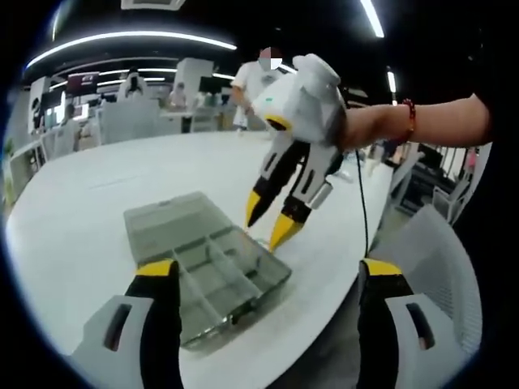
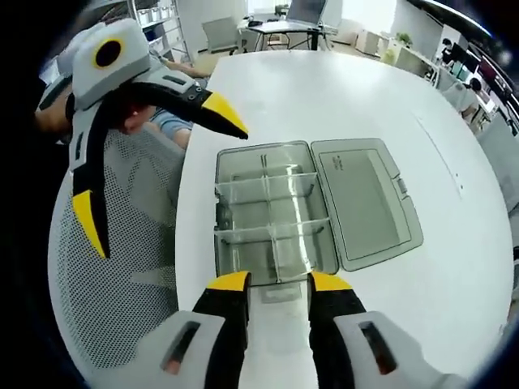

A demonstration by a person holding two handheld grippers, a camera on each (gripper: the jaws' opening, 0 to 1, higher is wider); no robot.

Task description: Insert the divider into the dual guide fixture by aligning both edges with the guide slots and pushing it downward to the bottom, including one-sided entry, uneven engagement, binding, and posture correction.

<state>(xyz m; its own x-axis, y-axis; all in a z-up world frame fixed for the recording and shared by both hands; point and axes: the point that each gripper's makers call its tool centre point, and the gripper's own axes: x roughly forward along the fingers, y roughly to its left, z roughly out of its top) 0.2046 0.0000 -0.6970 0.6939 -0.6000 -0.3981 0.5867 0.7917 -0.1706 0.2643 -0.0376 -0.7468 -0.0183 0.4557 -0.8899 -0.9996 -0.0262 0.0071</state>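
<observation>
On the white surface (image 2: 324,89) an open clear box (image 2: 272,212) shows dividers, its lid (image 2: 365,203) flat beside it, the right gripper (image 2: 278,281) near its edge and the left gripper (image 2: 154,174) wide apart.

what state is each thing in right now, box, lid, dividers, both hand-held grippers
organizer box: open, on the white table
lid: swung flat beside the box
dividers: upright in their slots
left hand-held gripper: jaws wide open, empty, beside the box
right hand-held gripper: jaws open, empty, at the box's near edge
</observation>
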